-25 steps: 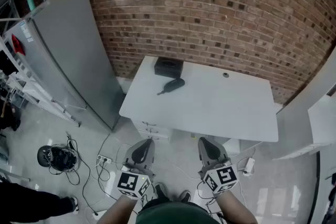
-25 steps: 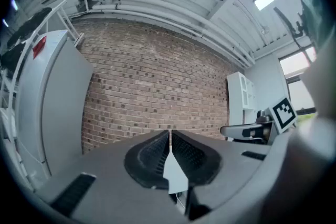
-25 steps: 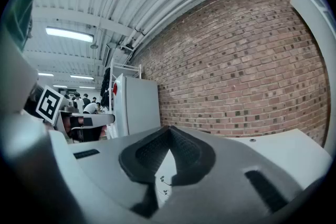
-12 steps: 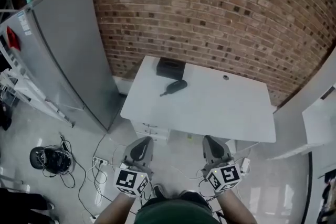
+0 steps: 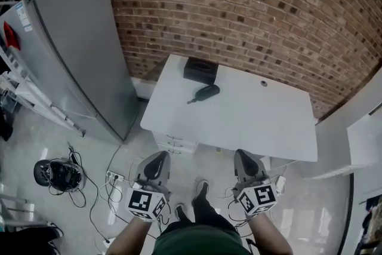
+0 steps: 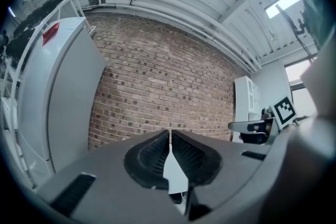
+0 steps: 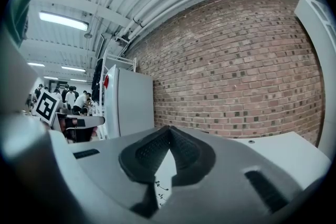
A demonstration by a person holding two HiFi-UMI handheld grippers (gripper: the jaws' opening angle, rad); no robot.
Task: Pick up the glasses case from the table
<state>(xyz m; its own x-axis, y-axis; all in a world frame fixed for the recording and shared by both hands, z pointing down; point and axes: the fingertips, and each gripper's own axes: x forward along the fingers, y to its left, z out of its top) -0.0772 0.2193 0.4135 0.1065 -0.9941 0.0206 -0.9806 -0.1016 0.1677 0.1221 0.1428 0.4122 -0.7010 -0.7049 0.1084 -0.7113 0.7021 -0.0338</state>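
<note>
We hold both tools low over the floor, short of the near edge of the white rectangular table (image 5: 250, 122). The dark, elongated glasses case (image 5: 206, 92) lies towards the table's far left corner, just on our side of a black boxy object (image 5: 200, 70) that sits at the far edge. From this height the case is too small for us to tell its lid or seam, and a thin dark tail shows at its left end.

The left gripper (image 5: 160, 158) has its ribbed black jaws together with nothing between them, and so has the right gripper (image 5: 242, 157). In each gripper view the grey body fills the lower half, so we cannot see the case there. In the right gripper view only a strip of tabletop (image 7: 273, 147) shows.
</note>
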